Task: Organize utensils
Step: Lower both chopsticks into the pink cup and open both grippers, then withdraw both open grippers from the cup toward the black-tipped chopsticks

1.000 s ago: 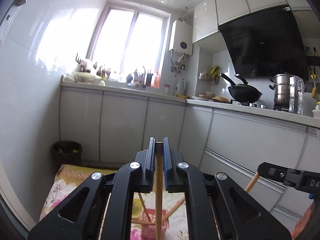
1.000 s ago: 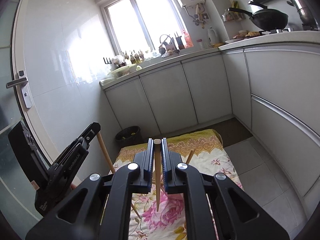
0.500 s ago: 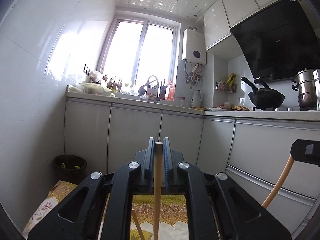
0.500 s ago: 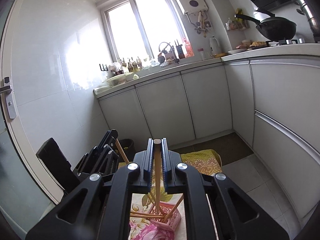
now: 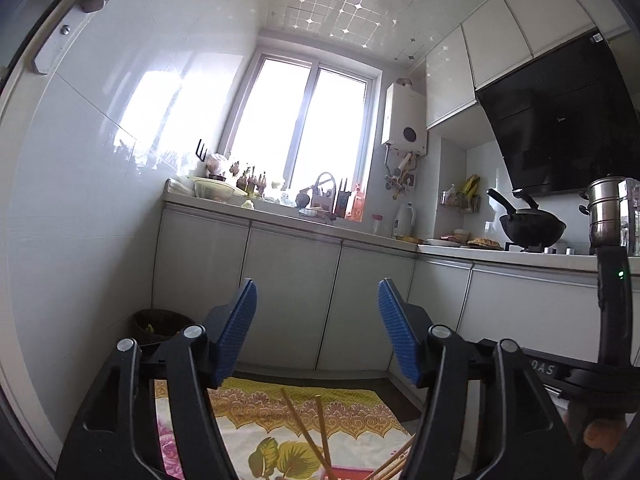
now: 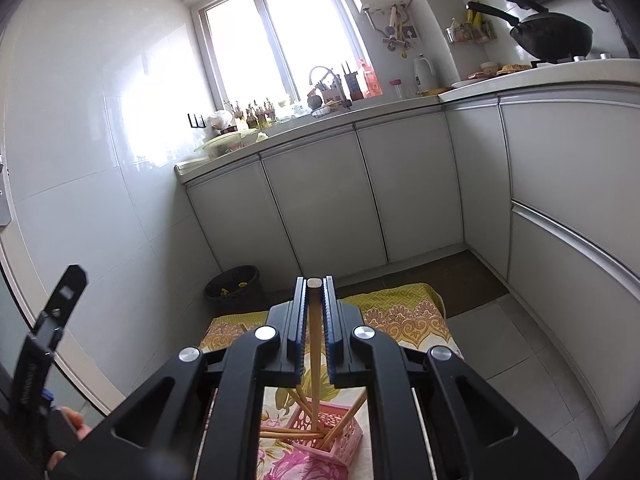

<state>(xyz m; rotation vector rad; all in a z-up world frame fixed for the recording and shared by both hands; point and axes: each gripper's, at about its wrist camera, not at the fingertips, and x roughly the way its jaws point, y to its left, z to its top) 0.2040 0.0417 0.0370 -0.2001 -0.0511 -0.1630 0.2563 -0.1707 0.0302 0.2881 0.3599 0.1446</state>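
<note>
Daylight floods through a two-pane window (image 5: 302, 132) into a narrow white-tiled kitchen, glaring off the glossy left wall (image 5: 100, 160). Pale grey cabinets (image 6: 320, 196) run in an L beneath a cluttered worktop (image 5: 280, 222). A black range hood (image 5: 560, 128) hangs over a wok (image 5: 532, 230), and a dark wastebasket (image 6: 234, 286) stands in the corner beside a floral floor cloth (image 6: 400, 312).

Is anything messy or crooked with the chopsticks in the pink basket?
Yes. In the pink basket, the chopsticks lean every which way instead of standing together, and some poke out sideways over its left edge onto the flowery cloth.
</note>
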